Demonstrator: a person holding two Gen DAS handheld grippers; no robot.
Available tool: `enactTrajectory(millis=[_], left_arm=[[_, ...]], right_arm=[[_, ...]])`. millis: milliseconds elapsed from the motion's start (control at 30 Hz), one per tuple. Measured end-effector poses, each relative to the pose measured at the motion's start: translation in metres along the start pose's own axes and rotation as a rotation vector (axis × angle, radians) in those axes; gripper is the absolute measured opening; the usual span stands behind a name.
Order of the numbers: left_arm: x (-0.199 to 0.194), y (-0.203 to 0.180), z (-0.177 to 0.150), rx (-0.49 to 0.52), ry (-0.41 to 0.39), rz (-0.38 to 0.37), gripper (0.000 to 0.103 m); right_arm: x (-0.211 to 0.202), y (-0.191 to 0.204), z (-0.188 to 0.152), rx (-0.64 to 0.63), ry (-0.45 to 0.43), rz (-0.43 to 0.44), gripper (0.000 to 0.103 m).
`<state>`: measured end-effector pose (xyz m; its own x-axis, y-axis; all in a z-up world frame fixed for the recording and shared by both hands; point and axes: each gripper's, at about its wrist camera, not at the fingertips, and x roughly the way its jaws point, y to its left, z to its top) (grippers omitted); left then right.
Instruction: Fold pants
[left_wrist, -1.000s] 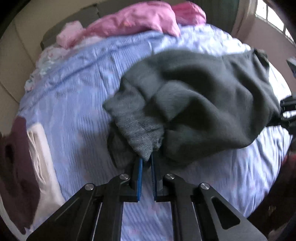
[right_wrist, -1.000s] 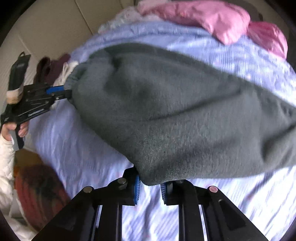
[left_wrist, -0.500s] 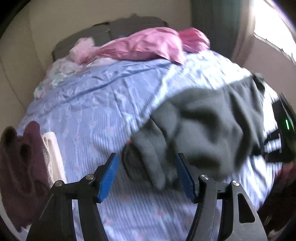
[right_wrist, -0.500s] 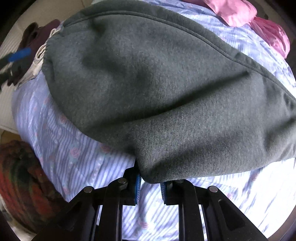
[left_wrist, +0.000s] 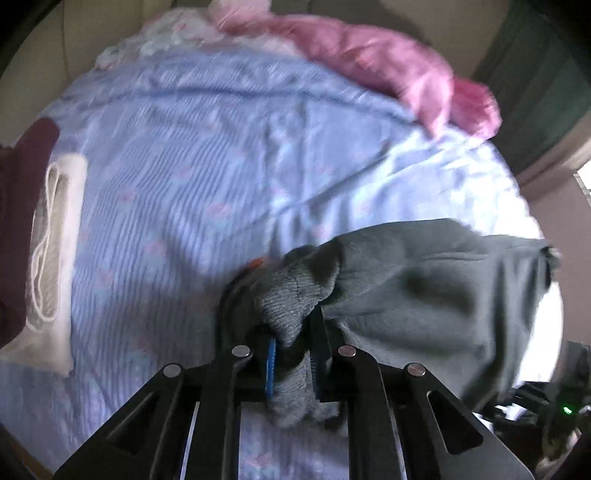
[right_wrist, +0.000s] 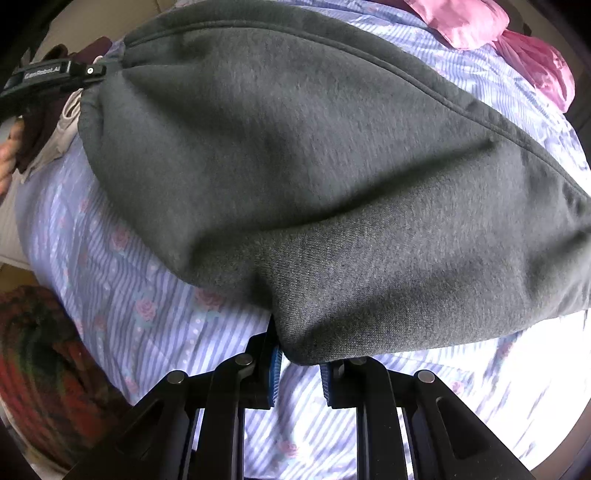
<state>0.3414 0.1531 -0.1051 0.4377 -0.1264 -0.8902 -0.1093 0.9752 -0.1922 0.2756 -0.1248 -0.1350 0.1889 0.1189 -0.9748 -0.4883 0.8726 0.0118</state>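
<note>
My left tool (left_wrist: 291, 363) has just reclosed on the pants (left_wrist: 424, 295) cuff, my right tool (right_wrist: 298, 373) pinching their other edge, ready to fold.

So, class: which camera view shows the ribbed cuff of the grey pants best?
The left wrist view: the ribbed cuff sits close up, pinched in the left tool. The right wrist view shows only the pants' broad grey body.

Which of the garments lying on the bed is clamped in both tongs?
The grey pants. The left tongs pinch their ribbed cuff and the right tongs grip another edge, while the pink garment and the maroon one lie untouched.
</note>
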Motion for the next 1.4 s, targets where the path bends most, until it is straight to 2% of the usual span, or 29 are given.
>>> enactTrajectory(millis=[167, 267, 300, 333, 433, 500, 567, 633, 700, 733, 800, 867, 967, 1067, 1133, 1200, 1267, 1333, 1400], left_arm=[[0.03, -0.004, 0.001, 0.018, 0.027, 0.103, 0.02], [0.024, -0.011, -0.003, 0.073, -0.015, 0.16, 0.042], [0.015, -0.012, -0.006, 0.098, -0.042, 0.189, 0.057], [0.006, -0.01, -0.012, 0.116, -0.065, 0.199, 0.066], [-0.025, -0.015, -0.022, 0.179, -0.145, 0.262, 0.071], [-0.045, -0.025, -0.028, 0.23, -0.208, 0.297, 0.074], [-0.067, -0.038, -0.035, 0.272, -0.254, 0.261, 0.075], [-0.085, -0.055, -0.041, 0.306, -0.28, 0.214, 0.076], [-0.099, -0.078, -0.046, 0.353, -0.311, 0.169, 0.076], [-0.105, -0.091, -0.048, 0.378, -0.329, 0.153, 0.076], [-0.116, -0.123, -0.052, 0.441, -0.373, 0.103, 0.076], [-0.121, -0.156, -0.055, 0.488, -0.408, 0.064, 0.076], [-0.116, -0.208, -0.057, 0.56, -0.44, -0.012, 0.076], [-0.094, -0.262, -0.061, 0.627, -0.429, -0.081, 0.076], [-0.079, -0.287, -0.062, 0.646, -0.406, -0.109, 0.076], [-0.057, -0.316, -0.064, 0.662, -0.378, -0.119, 0.076], [-0.037, -0.338, -0.065, 0.678, -0.355, -0.108, 0.076], [-0.02, -0.357, -0.066, 0.697, -0.331, -0.106, 0.076], [-0.005, -0.375, -0.067, 0.723, -0.323, -0.089, 0.076]], right_arm=[[0.009, -0.001, 0.002, 0.005, 0.026, -0.003, 0.019], [0.013, -0.003, 0.002, -0.003, 0.025, 0.0, 0.019], [0.015, -0.004, 0.001, -0.006, 0.021, 0.0, 0.02], [0.016, -0.004, 0.001, -0.005, 0.02, 0.001, 0.021], [0.025, -0.007, -0.007, -0.016, 0.07, -0.018, 0.033], [0.019, -0.006, -0.013, -0.038, 0.064, -0.067, 0.035], [-0.002, -0.01, -0.017, -0.042, 0.0, -0.078, 0.037], [-0.033, -0.021, -0.021, -0.006, -0.111, -0.049, 0.044], [-0.068, -0.038, -0.031, 0.054, -0.256, -0.074, 0.065], [-0.086, -0.049, -0.038, 0.083, -0.338, -0.121, 0.069], [-0.113, -0.07, -0.053, 0.132, -0.471, -0.229, 0.07], [-0.133, -0.093, -0.068, 0.18, -0.563, -0.315, 0.07], [-0.153, -0.142, -0.096, 0.304, -0.662, -0.348, 0.07], [-0.162, -0.191, -0.121, 0.425, -0.734, -0.375, 0.07], [-0.163, -0.221, -0.13, 0.499, -0.75, -0.405, 0.069], [-0.154, -0.26, -0.137, 0.577, -0.745, -0.396, 0.068], [-0.141, -0.299, -0.147, 0.674, -0.73, -0.365, 0.062], [-0.125, -0.332, -0.152, 0.763, -0.705, -0.348, 0.05], [-0.109, -0.36, -0.158, 0.818, -0.675, -0.301, 0.046]])
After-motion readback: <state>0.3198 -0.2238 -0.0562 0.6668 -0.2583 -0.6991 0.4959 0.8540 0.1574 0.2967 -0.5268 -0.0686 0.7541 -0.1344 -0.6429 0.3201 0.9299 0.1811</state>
